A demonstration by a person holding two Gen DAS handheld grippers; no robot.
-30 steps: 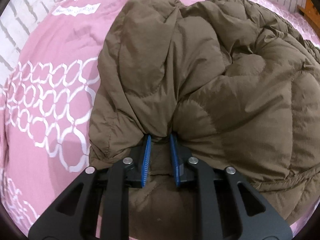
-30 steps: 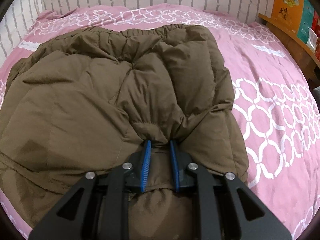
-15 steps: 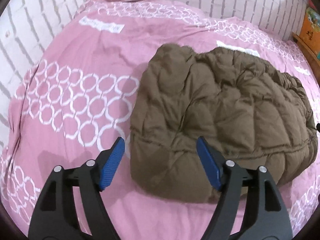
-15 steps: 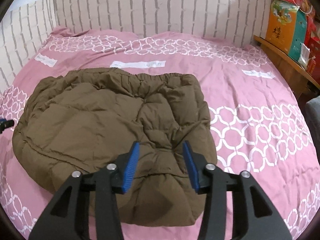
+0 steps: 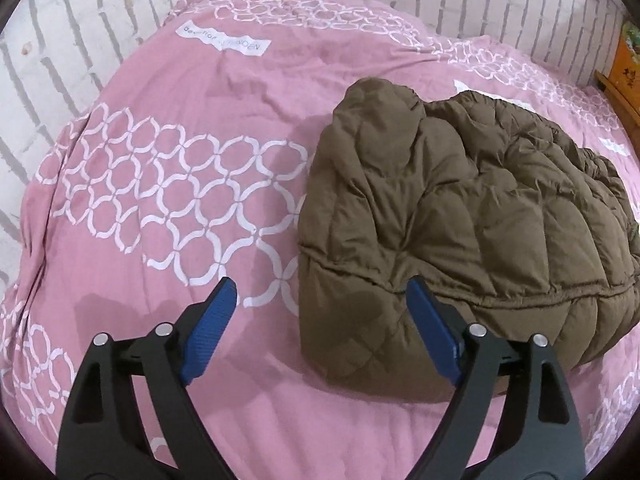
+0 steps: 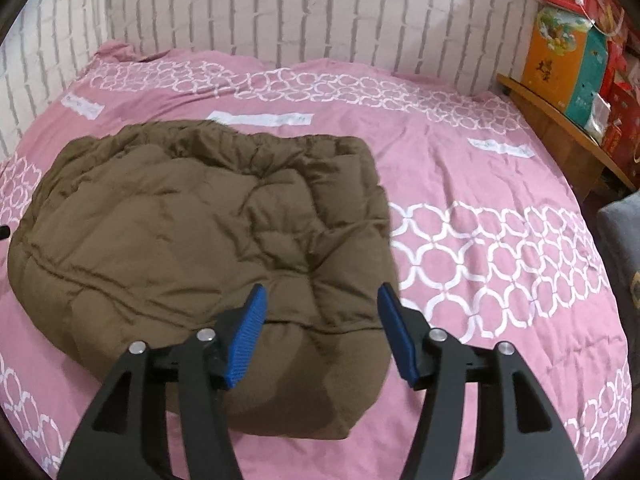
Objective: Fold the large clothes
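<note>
Nearest to you, your left gripper [image 5: 322, 294] hangs above the bed with its two black arms and blue pads [image 5: 208, 334] spread wide and opening further, nothing pinched between them; the near left corner of the jacket [image 5: 460, 216] shows in the gap, lying below and untouched. Your right gripper [image 6: 322, 298] also hangs clear, its blue pads [image 6: 245, 338] parted less widely and opening too, with only the jacket's near right corner seen below between them. The jacket [image 6: 200, 232] is a brown quilted puffer, folded into a thick, rounded bundle that rests flat on the pink bedspread [image 6: 480, 184], a little left of the bed's middle in the right wrist view. Its gathered elastic hem runs along the far edge of the bundle. The bedspread [image 5: 160, 160] carries bands of white ring shapes and a few white printed labels. Beyond the bed stands a white brick-patterned wall [image 6: 280, 20]. To the far right, a wooden shelf [image 6: 560, 128] beside the bed holds colourful boxes [image 6: 560, 52], orange, teal and red.
</note>
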